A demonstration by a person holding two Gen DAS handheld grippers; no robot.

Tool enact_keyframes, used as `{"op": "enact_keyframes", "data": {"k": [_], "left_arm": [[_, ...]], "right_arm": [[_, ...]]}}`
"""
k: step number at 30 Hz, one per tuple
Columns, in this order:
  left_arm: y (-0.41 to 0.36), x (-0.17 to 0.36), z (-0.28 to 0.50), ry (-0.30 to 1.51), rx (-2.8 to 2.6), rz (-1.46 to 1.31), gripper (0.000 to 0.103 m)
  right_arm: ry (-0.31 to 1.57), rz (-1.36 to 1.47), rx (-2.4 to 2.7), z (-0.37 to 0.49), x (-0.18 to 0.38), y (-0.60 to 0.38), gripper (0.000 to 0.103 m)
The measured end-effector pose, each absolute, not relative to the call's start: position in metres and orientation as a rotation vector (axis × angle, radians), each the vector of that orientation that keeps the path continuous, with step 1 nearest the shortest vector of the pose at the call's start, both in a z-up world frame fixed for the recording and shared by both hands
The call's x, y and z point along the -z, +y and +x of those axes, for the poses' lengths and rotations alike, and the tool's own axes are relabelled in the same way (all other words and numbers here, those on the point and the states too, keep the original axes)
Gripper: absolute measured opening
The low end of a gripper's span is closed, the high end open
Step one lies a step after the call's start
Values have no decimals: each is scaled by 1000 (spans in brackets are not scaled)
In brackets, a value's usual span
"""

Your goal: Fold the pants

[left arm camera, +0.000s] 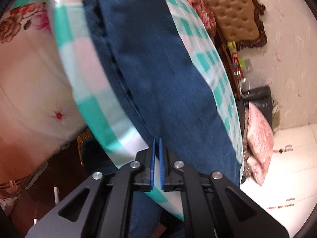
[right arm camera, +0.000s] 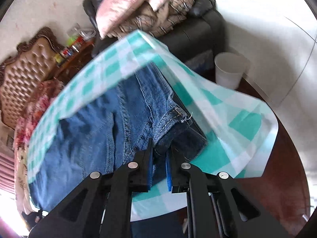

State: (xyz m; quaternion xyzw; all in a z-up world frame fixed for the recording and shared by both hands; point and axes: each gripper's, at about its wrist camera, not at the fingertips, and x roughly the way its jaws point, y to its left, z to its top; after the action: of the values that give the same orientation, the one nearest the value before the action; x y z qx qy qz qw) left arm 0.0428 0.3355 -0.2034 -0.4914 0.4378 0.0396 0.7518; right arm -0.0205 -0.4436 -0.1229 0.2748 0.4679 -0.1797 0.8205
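On the checked table (left arm camera: 95,107), the left tongs (left arm camera: 157,144) pinch the pants (left arm camera: 154,75) nearly closed, and the right tongs (right arm camera: 159,150) clamp their hem.

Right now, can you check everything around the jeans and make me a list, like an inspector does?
Surface: teal-and-white checked cloth over a table, its corners hanging.
Job's things: blue jeans lying long, legs stacked.
Clutter: white cup beside the cloth.
Grippers: left gripper nearly shut at the jeans' edge, grip unclear; right gripper pinching the jeans' hem.
Cables: nothing seen.
Surroundings: tufted headboard, pink cushions on a dark armchair, white tiled floor.
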Motion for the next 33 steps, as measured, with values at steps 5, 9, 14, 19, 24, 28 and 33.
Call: {"op": "enact_keyframes", "data": {"k": [5, 9, 14, 19, 24, 28, 33], "left_arm": [[389, 205, 54, 857, -137, -1139, 27], [409, 204, 72, 863, -166, -1129, 18], [408, 167, 55, 813, -194, -1130, 3], [417, 209, 51, 897, -268, -1229, 2], [414, 205, 56, 892, -271, -1158, 3], [415, 209, 60, 897, -268, -1169, 3], [413, 210, 60, 896, -260, -1161, 3]], "right_arm": [[1039, 570, 408, -17, 143, -442, 11], [1048, 569, 424, -15, 149, -441, 11], [980, 588, 396, -20, 117, -440, 11], [958, 567, 374, -8, 100, -436, 11], [892, 580, 327, -12, 70, -438, 11], [886, 589, 338, -12, 70, -445, 10], [1014, 617, 382, -12, 131, -453, 11]]}}
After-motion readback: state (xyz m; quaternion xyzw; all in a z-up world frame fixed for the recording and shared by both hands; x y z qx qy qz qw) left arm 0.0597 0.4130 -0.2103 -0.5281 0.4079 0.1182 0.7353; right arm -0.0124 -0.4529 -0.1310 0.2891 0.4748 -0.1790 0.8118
